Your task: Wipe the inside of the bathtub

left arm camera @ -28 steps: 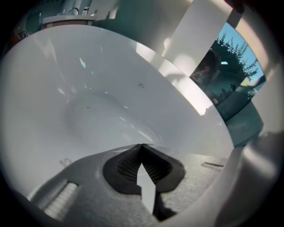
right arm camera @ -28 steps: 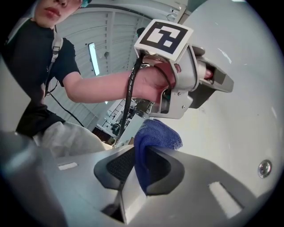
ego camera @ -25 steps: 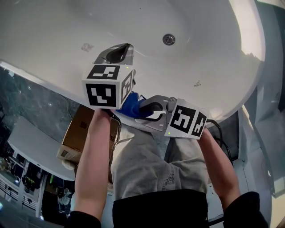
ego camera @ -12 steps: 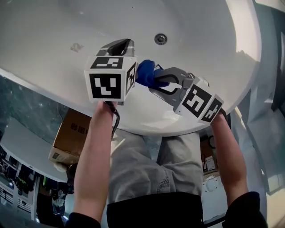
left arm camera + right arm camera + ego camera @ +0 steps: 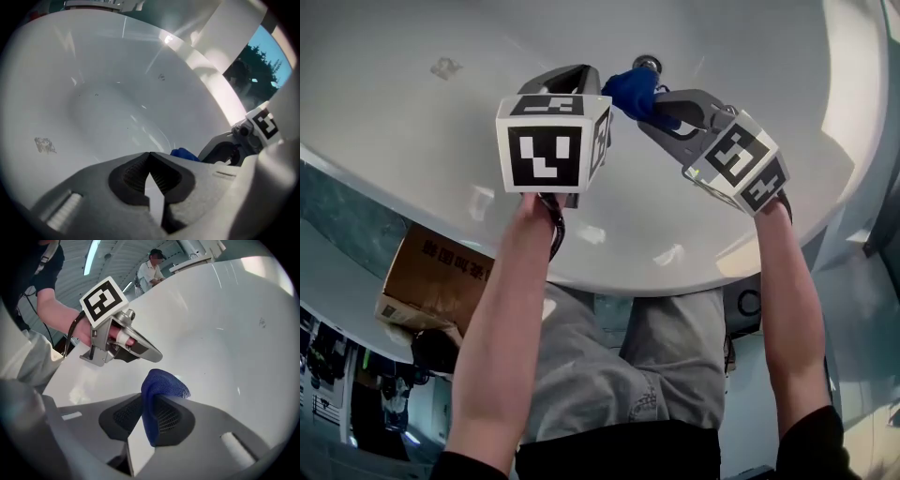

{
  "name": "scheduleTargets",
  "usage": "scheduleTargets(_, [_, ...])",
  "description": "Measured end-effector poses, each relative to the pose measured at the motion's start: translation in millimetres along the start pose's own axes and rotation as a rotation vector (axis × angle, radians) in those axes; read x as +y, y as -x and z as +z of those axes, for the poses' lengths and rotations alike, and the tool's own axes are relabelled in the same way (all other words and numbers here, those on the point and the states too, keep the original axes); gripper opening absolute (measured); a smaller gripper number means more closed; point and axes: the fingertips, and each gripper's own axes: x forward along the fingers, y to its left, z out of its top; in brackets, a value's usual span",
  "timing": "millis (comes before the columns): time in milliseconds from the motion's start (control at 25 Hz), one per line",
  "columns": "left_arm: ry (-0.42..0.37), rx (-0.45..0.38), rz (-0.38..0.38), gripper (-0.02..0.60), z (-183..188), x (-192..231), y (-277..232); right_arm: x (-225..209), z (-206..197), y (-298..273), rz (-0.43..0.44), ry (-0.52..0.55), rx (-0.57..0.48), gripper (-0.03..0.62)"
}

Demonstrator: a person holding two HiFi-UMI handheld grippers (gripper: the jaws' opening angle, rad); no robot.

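The bathtub (image 5: 412, 141) runs off the head view's top, left and right edges. Its drain (image 5: 648, 62) is mostly hidden behind the blue cloth (image 5: 630, 89) — only a sliver of metal shows. In the left gripper view, just a blue tip of the cloth clears the body of the left gripper (image 5: 149, 157). The cloth's lower fold disappears between the jaws of the right gripper (image 5: 150, 400). The cardboard box (image 5: 431, 277) sits partly behind the tub's near rim, its print unreadable — and the grey mark (image 5: 443, 67) on the tub wall is too small to identify.

Brown printed cardboard box (image 5: 427, 278) at lower left; white-shirted person (image 5: 151, 270) far off under ceiling strip light (image 5: 91, 258)

Glossy smooth bathtub (image 5: 394, 122), fuzzy blue cloth (image 5: 161, 380), matt cardboard box (image 5: 431, 272)
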Motion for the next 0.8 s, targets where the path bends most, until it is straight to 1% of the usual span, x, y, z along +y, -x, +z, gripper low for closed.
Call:
scheduleTargets(120, [0.028,0.019,0.016,0.005,-14,10,-13,-15,-19,-17,0.01,0.002,0.05,0.08])
scheduleTargets(240, [0.042,0.036,0.012,0.005,-25,12,-27,-38,-38,-31,-0.007,-0.031,0.076,0.08])
scheduleTargets(360, [0.015,0.065,-0.003,0.005,-37,13,-38,-55,-50,-50,-0.017,-0.082,0.081,0.08])
scheduleTargets(520, [-0.026,0.107,-0.005,0.005,-51,17,-50,-68,-71,-77,-0.032,-0.158,0.113,0.08])
scheduleTargets(640, [-0.04,0.141,0.008,0.005,-59,23,-54,-70,-92,-98,-0.038,-0.211,0.15,0.08])
scheduleTargets(800, [-0.061,0.156,0.015,0.005,-60,27,-62,-63,-122,-121,-0.015,-0.245,0.224,0.08])
